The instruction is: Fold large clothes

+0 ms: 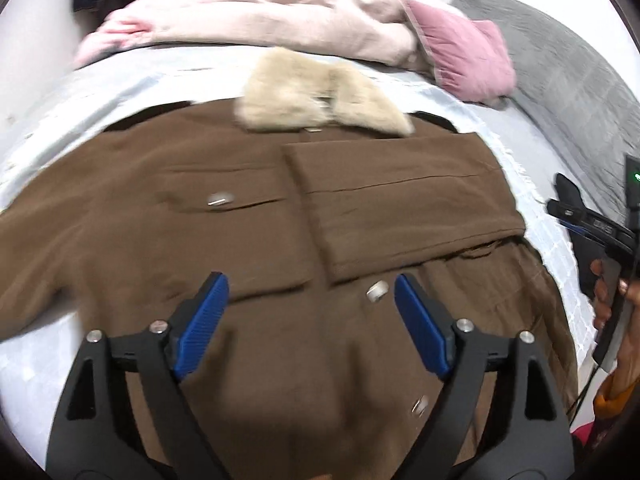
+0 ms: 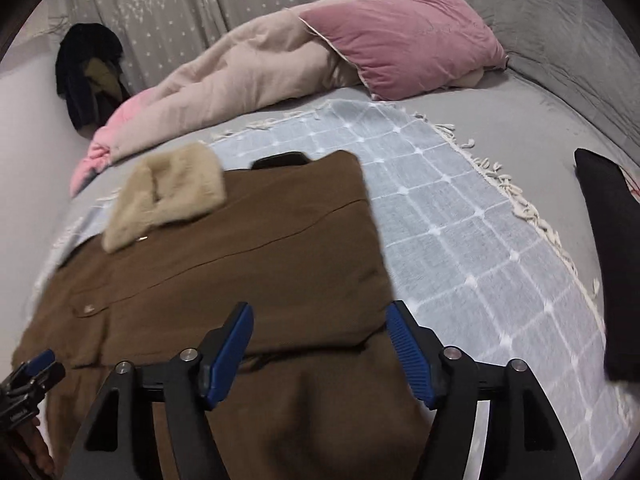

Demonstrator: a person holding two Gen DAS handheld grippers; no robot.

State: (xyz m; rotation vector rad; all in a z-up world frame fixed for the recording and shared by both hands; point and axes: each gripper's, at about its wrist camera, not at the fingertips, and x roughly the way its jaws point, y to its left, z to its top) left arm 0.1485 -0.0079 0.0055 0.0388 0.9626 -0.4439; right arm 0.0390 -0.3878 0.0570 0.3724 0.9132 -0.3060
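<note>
The brown coat (image 1: 248,216), fur-collared with one sleeve folded across its front, lies flat beneath both grippers' spread, empty fingers (image 1: 204,320), bare checked throw (image 2: 460,240) beyond the right gripper (image 2: 320,354).

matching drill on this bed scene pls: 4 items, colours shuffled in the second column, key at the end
Things:
1. coat
2. fur collar
3. pillow
4. checked throw

Colours:
A. pink
B. pale blue
C. brown
D. cream

Pairs: 1-C, 2-D, 3-A, 4-B
</note>
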